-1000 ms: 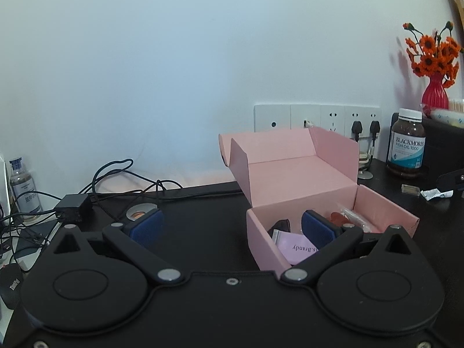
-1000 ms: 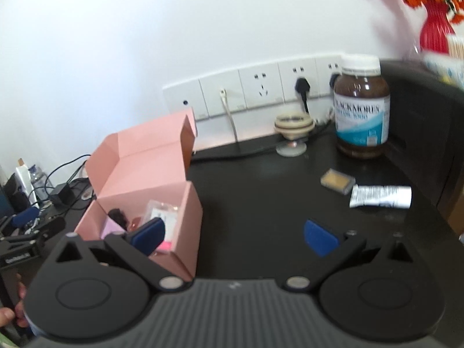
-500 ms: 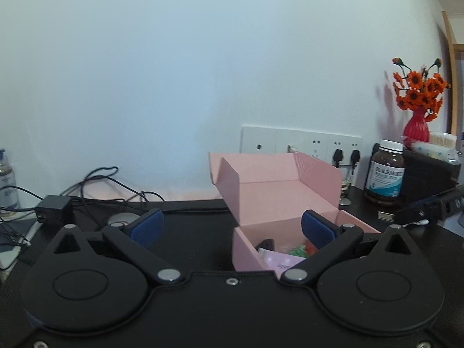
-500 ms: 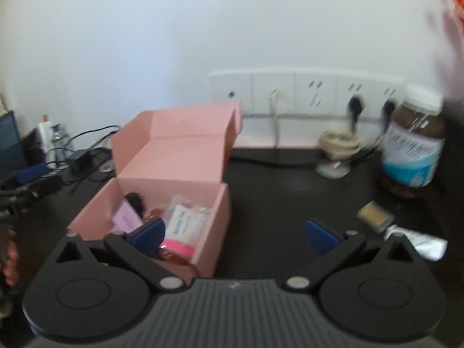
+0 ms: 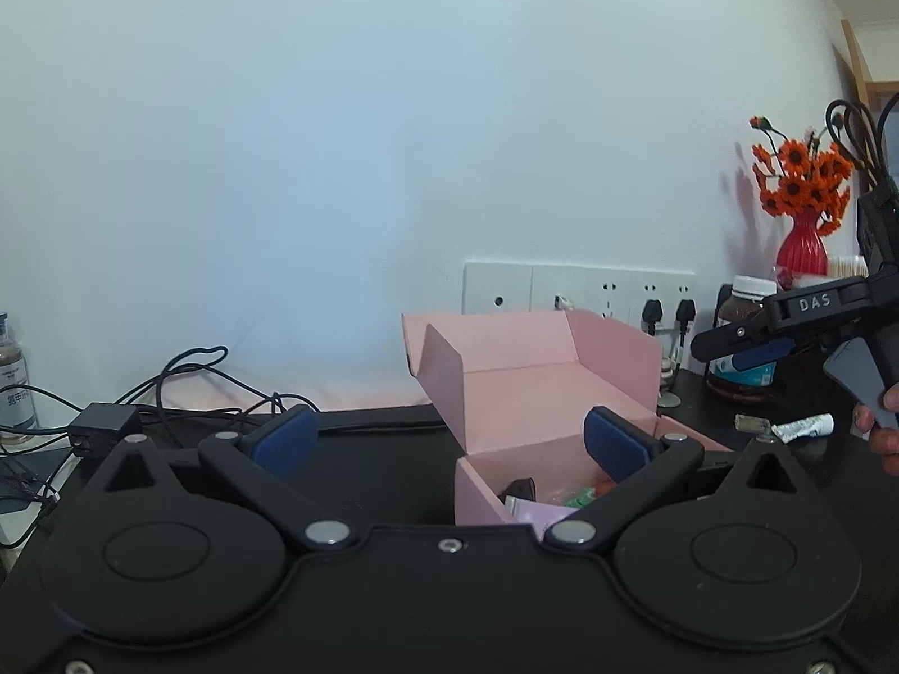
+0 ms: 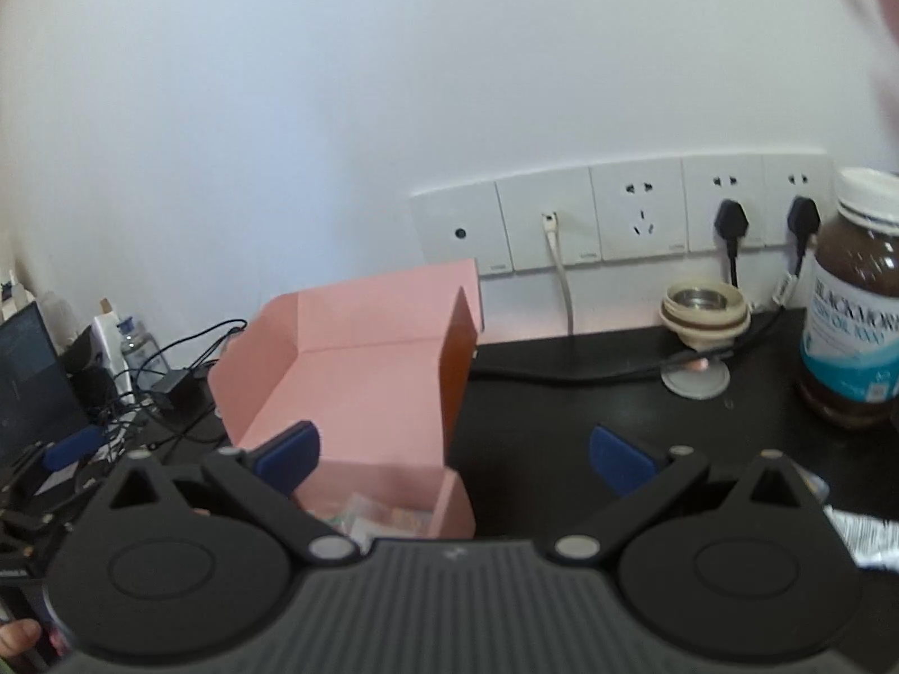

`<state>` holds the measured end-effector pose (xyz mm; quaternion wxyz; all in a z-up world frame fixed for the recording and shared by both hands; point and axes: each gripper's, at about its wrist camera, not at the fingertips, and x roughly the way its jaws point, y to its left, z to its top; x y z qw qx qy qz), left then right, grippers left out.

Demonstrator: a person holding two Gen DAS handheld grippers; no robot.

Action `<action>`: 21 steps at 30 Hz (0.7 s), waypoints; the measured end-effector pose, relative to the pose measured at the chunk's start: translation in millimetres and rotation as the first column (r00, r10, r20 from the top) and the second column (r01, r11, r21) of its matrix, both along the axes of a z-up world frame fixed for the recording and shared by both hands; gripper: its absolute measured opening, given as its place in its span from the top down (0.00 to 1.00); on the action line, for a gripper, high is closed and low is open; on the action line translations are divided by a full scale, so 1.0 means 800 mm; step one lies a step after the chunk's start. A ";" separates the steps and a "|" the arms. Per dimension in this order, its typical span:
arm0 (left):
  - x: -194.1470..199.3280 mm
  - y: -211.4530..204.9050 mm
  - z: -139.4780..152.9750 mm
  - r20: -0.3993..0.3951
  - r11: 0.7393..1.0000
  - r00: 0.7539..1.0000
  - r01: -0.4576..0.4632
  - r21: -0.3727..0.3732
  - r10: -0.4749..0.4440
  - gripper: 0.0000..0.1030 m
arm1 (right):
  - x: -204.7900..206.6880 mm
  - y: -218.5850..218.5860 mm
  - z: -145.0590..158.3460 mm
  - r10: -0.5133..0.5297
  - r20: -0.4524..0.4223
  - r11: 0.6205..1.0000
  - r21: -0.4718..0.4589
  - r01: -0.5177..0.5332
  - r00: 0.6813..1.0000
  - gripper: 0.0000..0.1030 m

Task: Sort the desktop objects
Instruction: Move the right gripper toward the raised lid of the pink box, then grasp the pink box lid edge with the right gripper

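An open pink cardboard box stands on the black desk, its lid upright against the wall. Inside lie several small items, among them a black one, a green one and a pale purple packet. My left gripper is open and empty, with its right pad over the box's near corner. My right gripper is also open and empty, hovering over the box's right front corner. The right gripper shows from the side at the right edge of the left wrist view. A white tube and a small gold packet lie right of the box.
A brown supplement bottle and a cream round dish stand at the back right under wall sockets. A red vase of orange flowers sits further right. Cables, a black adapter and a laptop crowd the left.
The left gripper has drawn back from the box, which now looks smaller. The right gripper has swung left and closer to the box and sockets. Both stay open.
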<state>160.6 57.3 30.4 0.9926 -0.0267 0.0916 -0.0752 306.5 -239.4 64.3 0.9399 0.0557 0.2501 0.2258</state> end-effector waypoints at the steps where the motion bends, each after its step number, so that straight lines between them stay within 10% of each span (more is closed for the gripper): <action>1: -0.001 0.002 0.000 0.007 1.000 1.000 -0.005 -0.009 0.005 0.00 | 0.002 0.004 0.002 0.001 0.014 1.000 -0.004 -0.001 1.000 0.01; 21: 0.014 -0.007 -0.015 -0.055 0.999 0.998 0.036 0.011 -0.035 0.00 | 0.103 0.024 -0.038 0.160 -0.167 0.964 0.237 -0.118 0.973 0.01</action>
